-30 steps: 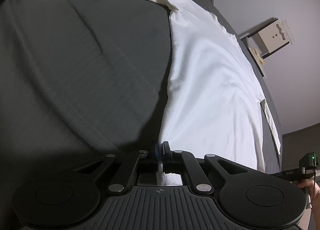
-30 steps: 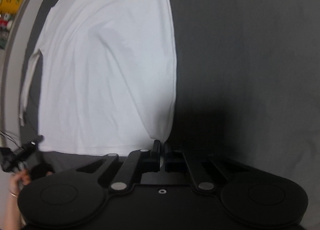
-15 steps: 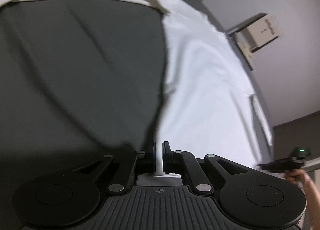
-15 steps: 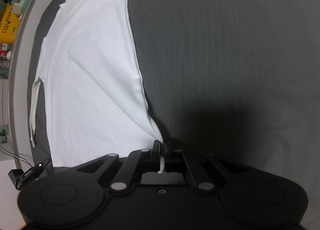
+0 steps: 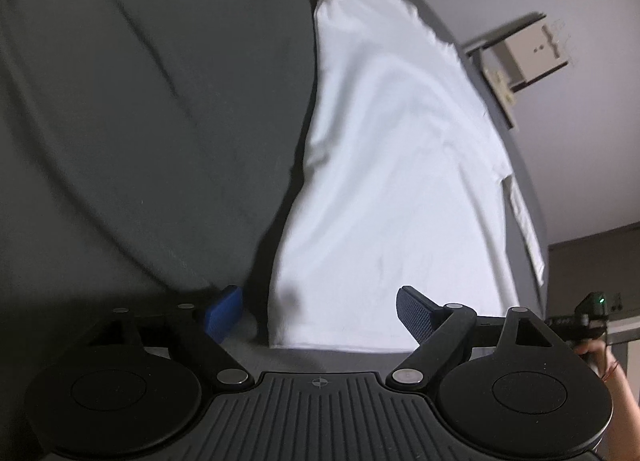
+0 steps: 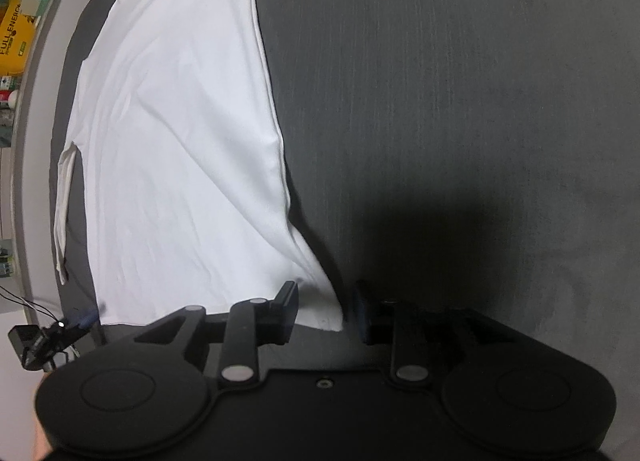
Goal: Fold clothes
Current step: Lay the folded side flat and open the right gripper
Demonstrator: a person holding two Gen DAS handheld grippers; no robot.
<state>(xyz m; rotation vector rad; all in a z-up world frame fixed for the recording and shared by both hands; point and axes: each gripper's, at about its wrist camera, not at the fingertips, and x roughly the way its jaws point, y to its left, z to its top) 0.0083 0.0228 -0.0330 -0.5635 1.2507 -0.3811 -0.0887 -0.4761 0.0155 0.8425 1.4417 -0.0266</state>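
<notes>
now both tools' jaws are opening around the white shirt [image 5: 392, 165] corners.

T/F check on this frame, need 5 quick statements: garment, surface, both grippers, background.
1. The white garment lies spread on a dark grey bed cover. True.
2. The left gripper is clamped on the garment. False: its jaws are opening, and the blue pads stand wide apart with the garment's corner loose between them.
3. The right gripper has a corner of the garment between its fingers. True; its jaws are opening and the pads no longer press on it.
4. The garment is black. False: it is white.
5. A yellow box shows at the left edge of the right wrist view. True.
</notes>
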